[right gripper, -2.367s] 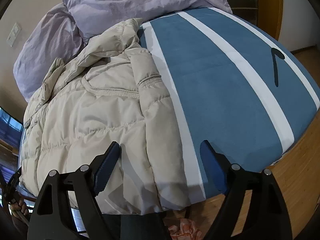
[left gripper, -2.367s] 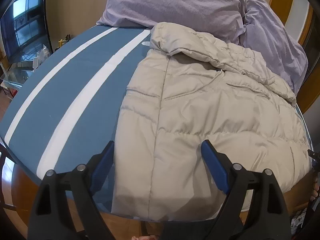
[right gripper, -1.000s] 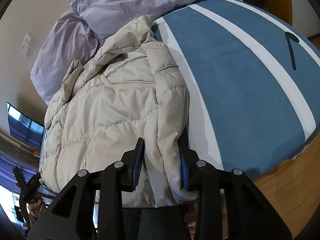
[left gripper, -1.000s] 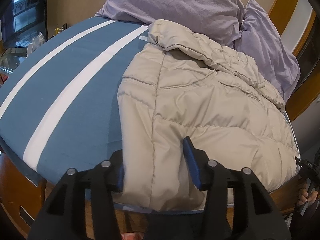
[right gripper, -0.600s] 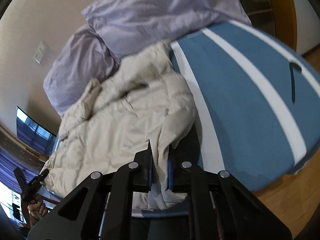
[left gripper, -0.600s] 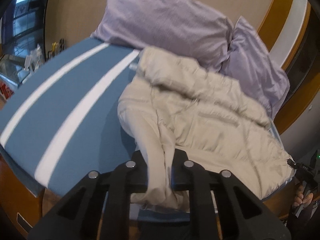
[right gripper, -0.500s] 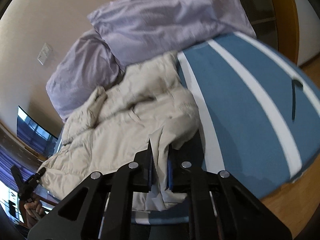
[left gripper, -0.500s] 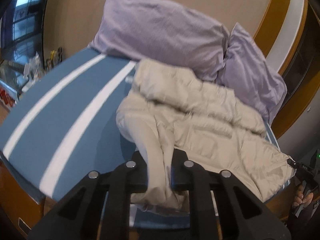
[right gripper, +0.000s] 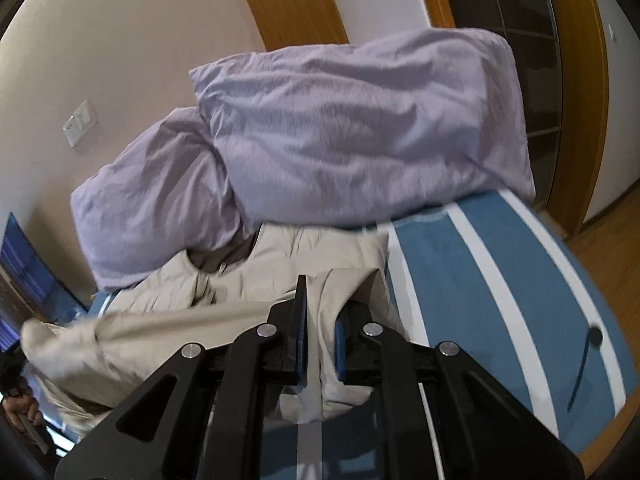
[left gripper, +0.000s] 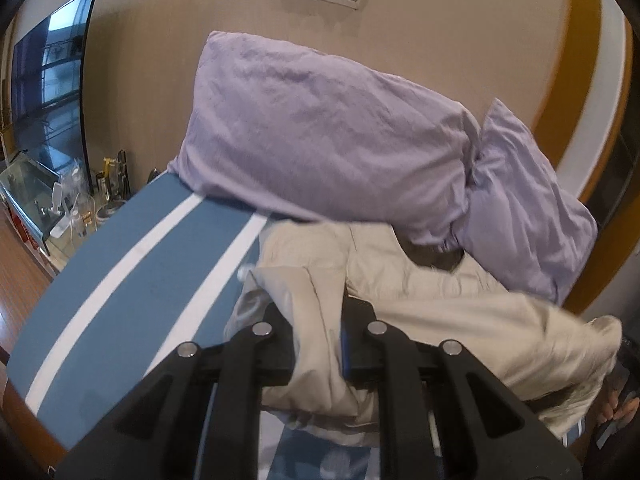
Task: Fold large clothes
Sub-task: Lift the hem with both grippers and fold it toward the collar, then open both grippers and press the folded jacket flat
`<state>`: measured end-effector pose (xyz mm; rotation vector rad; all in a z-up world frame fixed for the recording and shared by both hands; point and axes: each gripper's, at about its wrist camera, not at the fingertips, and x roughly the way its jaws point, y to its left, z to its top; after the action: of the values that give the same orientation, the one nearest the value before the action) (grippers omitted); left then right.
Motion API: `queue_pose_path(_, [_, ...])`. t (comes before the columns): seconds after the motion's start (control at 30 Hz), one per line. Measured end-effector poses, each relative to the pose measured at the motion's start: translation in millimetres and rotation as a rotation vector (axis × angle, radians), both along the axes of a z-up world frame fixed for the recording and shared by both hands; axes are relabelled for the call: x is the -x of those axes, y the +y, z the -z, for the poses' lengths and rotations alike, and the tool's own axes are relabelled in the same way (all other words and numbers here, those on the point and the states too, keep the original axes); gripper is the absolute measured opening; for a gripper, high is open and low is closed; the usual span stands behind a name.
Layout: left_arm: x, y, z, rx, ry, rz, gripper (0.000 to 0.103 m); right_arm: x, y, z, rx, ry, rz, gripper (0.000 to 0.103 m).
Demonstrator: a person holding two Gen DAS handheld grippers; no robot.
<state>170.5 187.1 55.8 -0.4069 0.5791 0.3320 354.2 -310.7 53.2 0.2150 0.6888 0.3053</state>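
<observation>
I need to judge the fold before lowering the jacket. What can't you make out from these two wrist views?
- Jacket hem: in both views, each claw's own black body hides the pinched fabric below the pads.
- Collar and far half: the lifted near half covers them in both views.
- Lifted edge between left claw and right claw: motion-blurred.
- Bed near edge: hidden by the claws and cut off by the frame.
</observation>
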Motion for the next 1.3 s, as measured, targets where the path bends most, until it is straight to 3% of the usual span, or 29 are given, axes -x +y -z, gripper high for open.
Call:
queue_pose_path(0.3, [-106.9, 27.6, 19.1, -0.013, 0.053, -0.043, 0.015, -96.8, 43.6, 21.8, 0.069, 0.025, 0.034, 0.011])
queue_pose_path(0.5, [-163.4, 37.4, 45.2, -0.036, 0.092, -0.060, 0.015, -160.3, 60.0, 61.4, 0.081, 0.095, 0.081, 0.012])
queue_pose_path(0.73, [-212.8, 40.8, 80.3, -0.085, 0.138, -0.079, 0.017, -200.7, 64.4, 101.2, 0.093, 0.178, 0.134, 0.012])
queue_pose_path(0.83, [-224.3, 44.6, 92.7, -0.066, 0.155, -0.097, 0.022, -209.5, 66.3, 109.7, 0.094, 0.215, 0.138, 0.020])
queue_pose_path(0.9, [-228.3, 45.9, 96.8, -0.052, 0.168, -0.105, 0.028, -211.9, 66.6, 111.4, 0.092, 0.242, 0.133, 0.024])
queue_pose_path(0.93, [-228.6, 46.1, 97.0, -0.042, 0.167, -0.105, 0.036, -211.8, 64.9, 110.2, 0.084, 0.246, 0.132, 0.030])
queue_pose_path(1.0, [-224.6, 45.6, 92.2, -0.036, 0.157, -0.101, 0.054, -206.6, 59.6, 103.3, 0.060, 0.248, 0.133, 0.045])
queue_pose_path(1.07, [-218.1, 43.5, 84.0, -0.059, 0.142, -0.111, 0.078, -196.8, 54.8, 90.5, 0.057, 0.213, 0.152, 0.072])
queue_pose_path(1.17, [-203.3, 36.1, 66.6, -0.118, 0.111, -0.118, 0.083, -176.1, 56.0, 66.2, 0.066, 0.136, 0.140, 0.072])
queue_pose_path(1.3, [-188.7, 21.7, 53.1, -0.118, 0.097, -0.084, 0.083, -152.4, 78.8, 46.9, 0.054, 0.107, 0.049, 0.072])
